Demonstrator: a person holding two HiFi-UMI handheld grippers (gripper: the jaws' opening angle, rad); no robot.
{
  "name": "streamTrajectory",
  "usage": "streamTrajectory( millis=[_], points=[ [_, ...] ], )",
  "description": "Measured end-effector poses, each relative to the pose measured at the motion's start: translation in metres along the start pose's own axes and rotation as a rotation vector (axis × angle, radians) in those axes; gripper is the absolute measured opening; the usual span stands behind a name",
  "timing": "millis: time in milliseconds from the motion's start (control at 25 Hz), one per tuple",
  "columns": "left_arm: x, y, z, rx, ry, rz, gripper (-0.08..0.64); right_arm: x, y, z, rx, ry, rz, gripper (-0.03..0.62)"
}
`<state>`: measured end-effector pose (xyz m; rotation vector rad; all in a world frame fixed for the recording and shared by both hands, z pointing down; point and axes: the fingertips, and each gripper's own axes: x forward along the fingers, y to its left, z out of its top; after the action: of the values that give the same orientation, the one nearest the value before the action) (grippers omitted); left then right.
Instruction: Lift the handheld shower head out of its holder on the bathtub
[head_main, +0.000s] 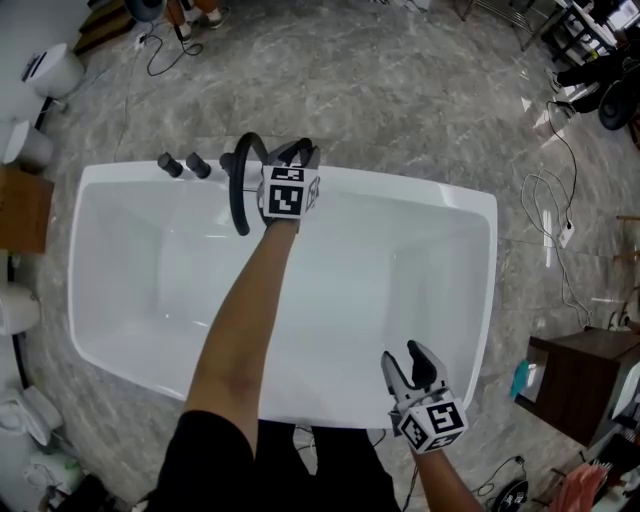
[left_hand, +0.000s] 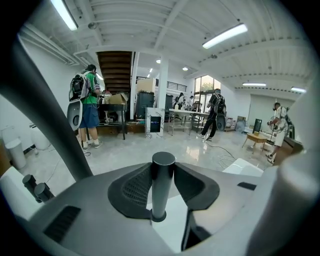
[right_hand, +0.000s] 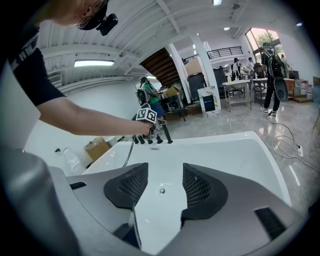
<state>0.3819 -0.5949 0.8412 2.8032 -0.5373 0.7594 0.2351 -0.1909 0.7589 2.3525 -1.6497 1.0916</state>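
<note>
**Left gripper clasps the shower head on the tub's far rim**

A person leans over a white bathtub (head_main: 400, 192) and reaches the left arm across it to the fittings on the far rim. The left gripper (head_main: 296, 158) has its jaws about halfway closed around the shower head (left_hand: 163, 182), a black cylindrical handle. Both dark ribbed pads (left_hand: 136, 186) appear to press its sides. The handle stands upright with its foot seated in the round holder (left_hand: 159, 216), so it is not yet lifted. The grip sits high on the handle, probably so it can be pulled straight up. A black hose (head_main: 238, 195) arcs beside it, near two black knobs (head_main: 183, 165).

The right gripper (head_main: 408, 372) hangs over the near rim with its jaws wide apart and empty. It appears to be kept clear of the work.

No brand or label can be read. Each gripper's cube carries only black-and-white square markers.
</note>
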Motion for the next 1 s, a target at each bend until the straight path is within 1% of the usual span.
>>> streamTrajectory(
  millis=[160,280,400,560,840,1000],
  points=[
    [-0.003,-0.004,-0.002,0.048,0.016,-0.021,0.127,0.0,0.001,0.004,-0.007,-0.006,0.0,0.187],
    [-0.004,-0.003,-0.005,0.036,0.037,-0.027,0.127,0.003,0.008,0.01,-0.011,-0.02,0.006,0.187],
    [-0.006,0.0,-0.007,0.015,0.052,-0.023,0.126,0.005,0.021,0.016,-0.049,-0.033,0.021,0.187],
    [-0.01,0.0,-0.01,0.025,0.071,-0.021,0.126,0.002,0.038,0.019,-0.067,-0.036,0.047,0.187],
    [-0.023,-0.005,0.015,0.063,0.045,-0.045,0.124,-0.008,0.041,0.03,-0.079,-0.058,0.04,0.187],
    [-0.035,-0.014,0.028,0.119,0.05,-0.08,0.124,-0.016,0.043,0.038,-0.083,-0.067,0.031,0.187]
  ],
)
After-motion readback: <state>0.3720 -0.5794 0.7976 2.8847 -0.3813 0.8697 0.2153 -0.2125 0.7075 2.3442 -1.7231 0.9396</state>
